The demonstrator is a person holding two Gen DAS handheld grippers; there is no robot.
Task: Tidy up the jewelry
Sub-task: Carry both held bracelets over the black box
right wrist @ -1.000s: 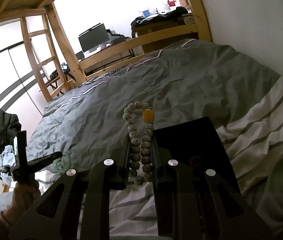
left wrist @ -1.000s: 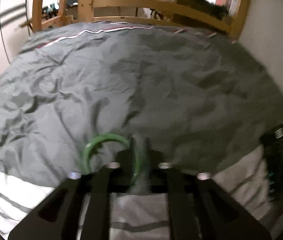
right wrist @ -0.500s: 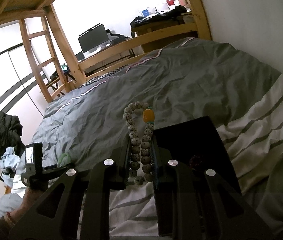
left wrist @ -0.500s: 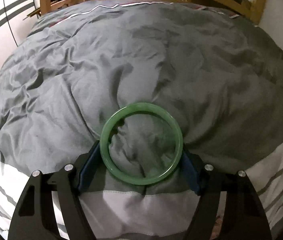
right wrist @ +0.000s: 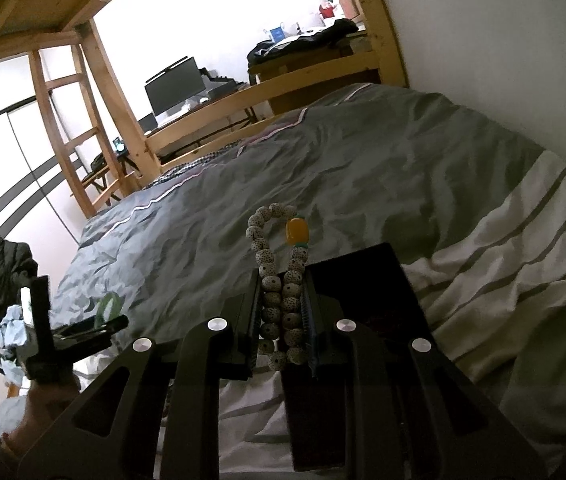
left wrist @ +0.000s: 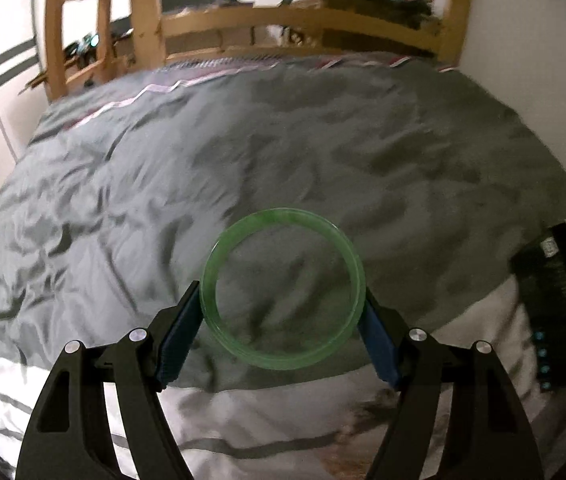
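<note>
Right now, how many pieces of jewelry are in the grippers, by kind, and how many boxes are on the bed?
Green bangle: 1, between the pads of the left gripper.
Bead bracelet: 1, clamped in the right gripper.
Black box: 1, on the bed.
Total: 3 things, 2 of them jewelry.

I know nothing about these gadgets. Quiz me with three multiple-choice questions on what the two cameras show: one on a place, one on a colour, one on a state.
1. Where is the black tray?
A. on the bed
B. on the desk
C. on the ladder

2. What colour is the bangle?
A. red
B. green
C. silver

3. How is the bead bracelet?
A. lying loose
B. pinched between fingers
C. hanging on a post

Answers: 1 A, it rests on the striped bedding. 2 B, a green ring between the left gripper fingers. 3 B, the right gripper squeezes it.
</note>
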